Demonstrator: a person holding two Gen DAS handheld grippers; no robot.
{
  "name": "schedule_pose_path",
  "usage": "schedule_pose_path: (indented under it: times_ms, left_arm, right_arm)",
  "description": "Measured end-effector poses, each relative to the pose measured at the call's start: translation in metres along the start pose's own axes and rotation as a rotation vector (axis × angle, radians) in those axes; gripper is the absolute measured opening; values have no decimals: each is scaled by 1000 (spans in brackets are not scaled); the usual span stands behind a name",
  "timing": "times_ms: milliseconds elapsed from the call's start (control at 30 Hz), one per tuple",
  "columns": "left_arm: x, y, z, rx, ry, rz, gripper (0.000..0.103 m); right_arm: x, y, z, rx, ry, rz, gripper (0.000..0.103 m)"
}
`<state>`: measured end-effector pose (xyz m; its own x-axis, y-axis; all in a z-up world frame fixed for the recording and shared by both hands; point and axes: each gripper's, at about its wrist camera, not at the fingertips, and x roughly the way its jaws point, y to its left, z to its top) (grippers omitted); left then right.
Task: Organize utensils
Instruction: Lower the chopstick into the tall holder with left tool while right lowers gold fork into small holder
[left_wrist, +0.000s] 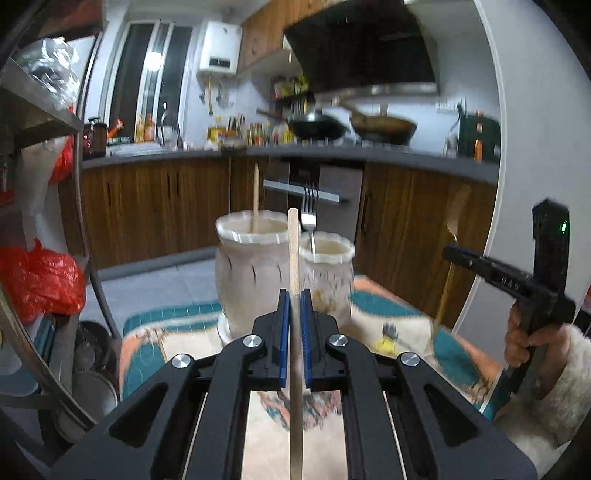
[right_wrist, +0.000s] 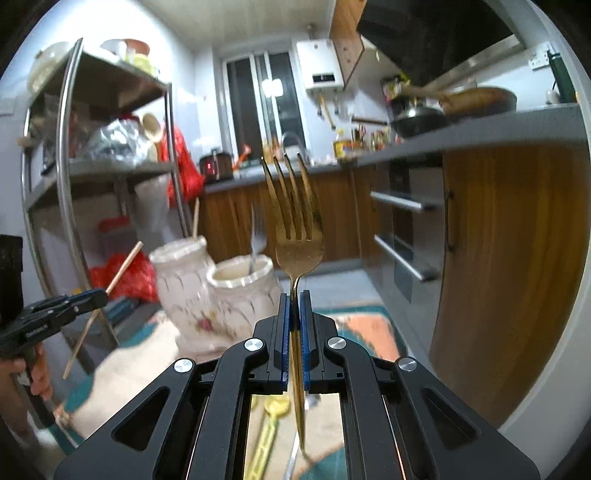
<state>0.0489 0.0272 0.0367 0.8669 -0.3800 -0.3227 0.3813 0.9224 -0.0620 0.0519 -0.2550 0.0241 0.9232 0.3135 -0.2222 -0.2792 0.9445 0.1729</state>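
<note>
My left gripper (left_wrist: 294, 295) is shut on a wooden chopstick (left_wrist: 294, 251) that points up toward two white ceramic jars. The larger jar (left_wrist: 251, 273) holds a chopstick; the smaller jar (left_wrist: 328, 280) holds a silver fork (left_wrist: 309, 212). My right gripper (right_wrist: 294, 295) is shut on the handle of a gold fork (right_wrist: 297, 221), tines up, lifted above the table. In the right wrist view the left gripper (right_wrist: 99, 293) shows at the left edge with its chopstick (right_wrist: 107, 295), beside the two jars (right_wrist: 184, 280) (right_wrist: 245, 295). A yellow utensil (right_wrist: 271, 417) lies on the table below.
The jars stand on a patterned teal, orange and cream tablecloth (left_wrist: 166, 332). A metal shelf rack (right_wrist: 66, 177) with red bags stands to the left. Wooden cabinets and a counter (left_wrist: 332, 155) with woks run behind. A hand in a fluffy sleeve (left_wrist: 554, 354) holds the right gripper.
</note>
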Motion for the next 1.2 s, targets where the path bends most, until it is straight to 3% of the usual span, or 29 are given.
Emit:
schedule_pose_path:
  times_ms: [100, 267, 567, 767, 933, 1200]
  left_arm:
    - [-7, 9, 20, -29, -89, -17, 6]
    - [2, 23, 54, -48, -174, -38, 6]
    - [61, 52, 98, -163, -244, -113, 6]
    - [95, 58, 111, -185, -279, -89, 6]
    - [120, 58, 114, -155, -306, 9, 6]
    - [136, 57, 92, -116, -273, 71, 6]
  right_arm:
    - [-2, 9, 15, -20, -60, -5, 6]
    - [11, 24, 48, -39, -101, 33, 6]
    - [49, 33, 94, 18, -155, 105, 6]
    - [82, 31, 102, 57, -157, 114, 6]
    - [103, 27, 94, 87, -151, 98, 6]
    - [125, 19, 69, 123, -92, 76, 6]
